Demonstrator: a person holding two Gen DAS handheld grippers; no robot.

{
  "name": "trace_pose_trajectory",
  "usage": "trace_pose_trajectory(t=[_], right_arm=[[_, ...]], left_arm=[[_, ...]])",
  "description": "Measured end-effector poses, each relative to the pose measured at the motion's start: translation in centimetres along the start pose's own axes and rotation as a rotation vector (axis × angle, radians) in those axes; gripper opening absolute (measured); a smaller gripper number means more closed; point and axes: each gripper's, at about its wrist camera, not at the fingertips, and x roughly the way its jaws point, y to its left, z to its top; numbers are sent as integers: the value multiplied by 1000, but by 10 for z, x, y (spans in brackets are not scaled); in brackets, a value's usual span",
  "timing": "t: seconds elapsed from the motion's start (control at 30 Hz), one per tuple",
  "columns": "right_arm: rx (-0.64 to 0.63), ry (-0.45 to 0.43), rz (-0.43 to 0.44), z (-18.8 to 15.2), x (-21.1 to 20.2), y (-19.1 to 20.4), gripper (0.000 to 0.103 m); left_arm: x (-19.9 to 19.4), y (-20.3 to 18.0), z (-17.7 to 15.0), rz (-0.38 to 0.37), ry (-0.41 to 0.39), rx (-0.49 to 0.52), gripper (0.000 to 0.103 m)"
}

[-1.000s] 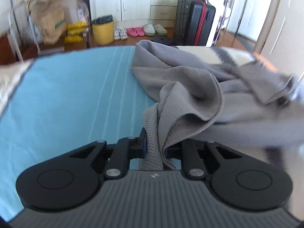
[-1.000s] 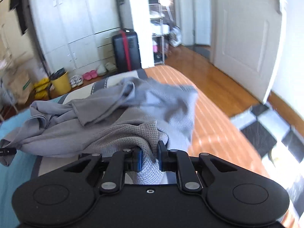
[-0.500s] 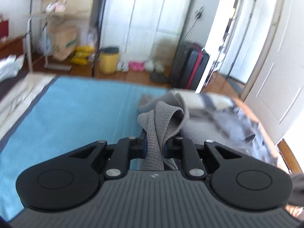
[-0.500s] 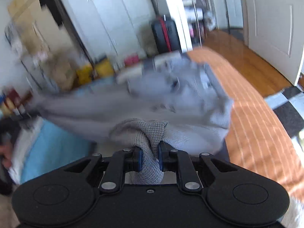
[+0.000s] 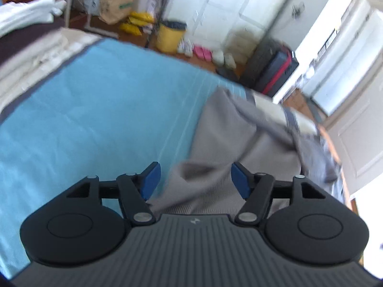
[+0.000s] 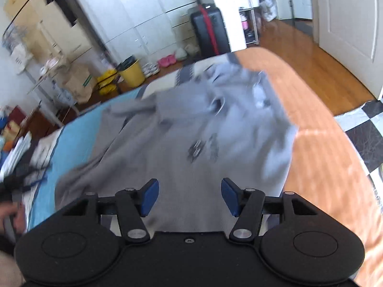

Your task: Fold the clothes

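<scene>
A grey knitted garment [image 5: 241,148] lies spread over the bed, blurred as it settles. In the left wrist view my left gripper [image 5: 195,175] hangs above the garment's left edge. Its jaws are opening and the blue pads [image 5: 150,179] stand apart with no cloth pinched. In the right wrist view the garment [image 6: 182,143] covers the bed from the blue sheet to the orange cover. My right gripper [image 6: 189,195] hovers over the garment's near hem, its jaws opening too, pads [image 6: 228,195] clear of the fabric.
The blue sheet [image 5: 91,110] fills the bed's left half; an orange cover [image 6: 318,162] runs along the right edge. Folded pale laundry [image 5: 26,19] is stacked at far left. A yellow bin [image 6: 131,73], a black suitcase [image 6: 209,32] and white wardrobes stand beyond the bed.
Both grippers let go of the grey garment: their pads were pinched on bunched cloth and now stand wide apart. The garment has dropped onto the bed and spread out flatter.
</scene>
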Motion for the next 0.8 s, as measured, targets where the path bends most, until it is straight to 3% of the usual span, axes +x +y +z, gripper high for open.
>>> trace_pose_trajectory(t=[0.07, 0.17, 0.3, 0.37, 0.5, 0.63, 0.7, 0.8], right_arm=[[40, -14, -37, 20, 16, -21, 63], [142, -69, -207, 22, 44, -53, 64], [330, 14, -122, -6, 64, -86, 64], [268, 41, -120, 1, 68, -82, 64], [13, -15, -289, 30, 81, -75, 64], [61, 6, -297, 37, 107, -111, 64], [149, 47, -263, 32, 115, -125, 64], [239, 71, -219, 27, 120, -131, 64]], left_arm=[[8, -5, -2, 9, 33, 19, 65], [6, -10, -13, 40, 48, 84, 65], [8, -13, -15, 19, 59, 106, 65], [13, -14, 2, -16, 86, 83, 65], [15, -28, 47, -43, 75, 134, 67], [26, -32, 73, 6, 32, 222, 83], [44, -21, 61, 40, 73, 228, 83], [79, -6, 28, 143, 239, 288, 81]])
